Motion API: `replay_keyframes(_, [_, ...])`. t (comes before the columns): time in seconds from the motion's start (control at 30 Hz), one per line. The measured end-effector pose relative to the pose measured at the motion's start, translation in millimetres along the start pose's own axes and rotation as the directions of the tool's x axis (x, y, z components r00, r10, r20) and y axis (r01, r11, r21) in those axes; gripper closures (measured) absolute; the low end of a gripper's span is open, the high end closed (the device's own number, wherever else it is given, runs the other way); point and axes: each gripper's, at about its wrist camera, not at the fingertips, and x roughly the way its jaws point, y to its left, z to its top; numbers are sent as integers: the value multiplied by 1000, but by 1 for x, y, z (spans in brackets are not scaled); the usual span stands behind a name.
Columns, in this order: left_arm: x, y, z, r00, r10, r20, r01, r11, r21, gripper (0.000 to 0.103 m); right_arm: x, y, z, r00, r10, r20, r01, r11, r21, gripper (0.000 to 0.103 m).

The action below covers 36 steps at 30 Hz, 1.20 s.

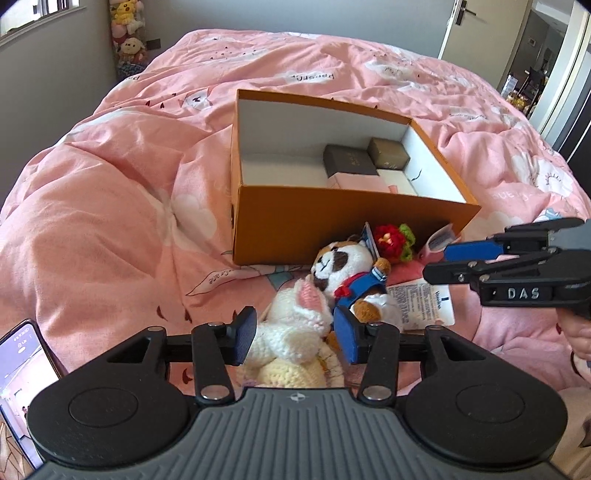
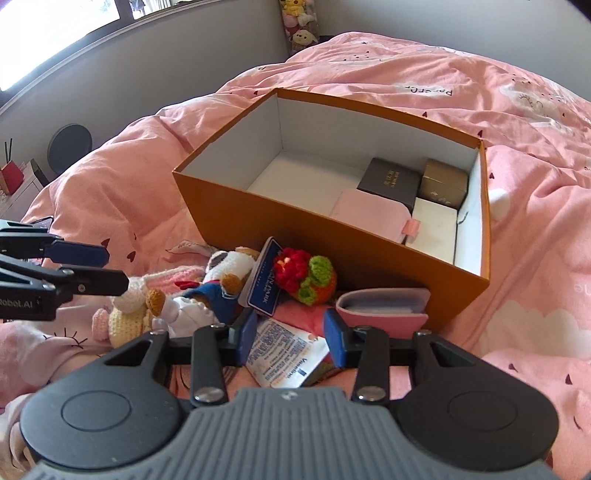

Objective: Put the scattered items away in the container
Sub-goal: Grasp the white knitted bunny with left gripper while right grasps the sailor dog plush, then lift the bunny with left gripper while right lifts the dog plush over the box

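An open orange box (image 1: 295,225) (image 2: 280,229) sits on the pink bed and holds several small boxes (image 2: 391,181). In front of it lie a plush panda-like toy in blue clothes (image 1: 343,269) (image 2: 221,273), a white crocheted bunny (image 1: 295,332) (image 2: 129,310), a red and green crocheted toy (image 1: 391,240) (image 2: 303,273), a white Vaseline sachet (image 1: 424,299) (image 2: 284,354) and a pink pouch (image 2: 384,306). My left gripper (image 1: 295,338) is open around the bunny. My right gripper (image 2: 290,338) is open just above the sachet.
A phone (image 1: 22,369) lies on the bed at the left. Stuffed toys (image 1: 127,37) hang in the far corner. A door (image 1: 476,29) stands at the back right. The pink duvet (image 1: 110,221) is rumpled around the box.
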Motion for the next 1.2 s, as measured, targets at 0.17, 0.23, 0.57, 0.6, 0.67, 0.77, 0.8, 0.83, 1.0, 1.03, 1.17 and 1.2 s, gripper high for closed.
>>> replay_keyframes(0.17, [10,-8,-3,998,16,-56,-10,995,95,48,16,1,18,993,106,-52,-101,991,92,59])
replay_keyframes(0.23, [16,-10,-3,997,27,-76,-18,992,121,46,23,4,22,988,136,-74,-127,985,113,59])
replay_keyframes(0.57, [41,-2,1,987,40,-153,-29,997,74,38,55,8,25,968,182,-171,-150,971,185,52])
replay_keyframes(0.6, [43,-2,1,987,43,-157,-33,997,65,38,57,8,25,967,184,-176,-151,971,186,52])
replay_keyframes(0.67, [47,-2,1,985,48,-168,-40,998,52,36,62,9,25,963,192,-190,-157,970,188,50])
replay_keyframes(0.77, [53,-1,0,981,54,-184,-47,998,42,34,70,12,23,959,195,-208,-157,970,186,48])
replay_keyframes(0.8, [55,-1,0,981,55,-188,-48,998,40,33,72,13,23,958,195,-213,-156,970,187,48])
replay_keyframes(0.83, [57,-1,-1,980,51,-194,-44,998,36,32,74,13,22,957,194,-215,-154,970,187,47])
replay_keyframes(1.0, [67,1,-6,978,40,-207,-38,999,16,28,79,15,18,958,190,-217,-152,972,181,48])
replay_keyframes(1.03, [67,1,-6,978,40,-204,-39,999,9,28,78,15,18,958,189,-214,-152,972,178,49])
replay_keyframes(1.17, [61,2,-8,983,37,-182,-39,999,-8,34,73,13,17,959,199,-201,-162,969,185,58])
replay_keyframes(1.2, [59,3,-9,984,34,-176,-37,999,-14,36,71,13,17,960,200,-197,-165,970,180,59])
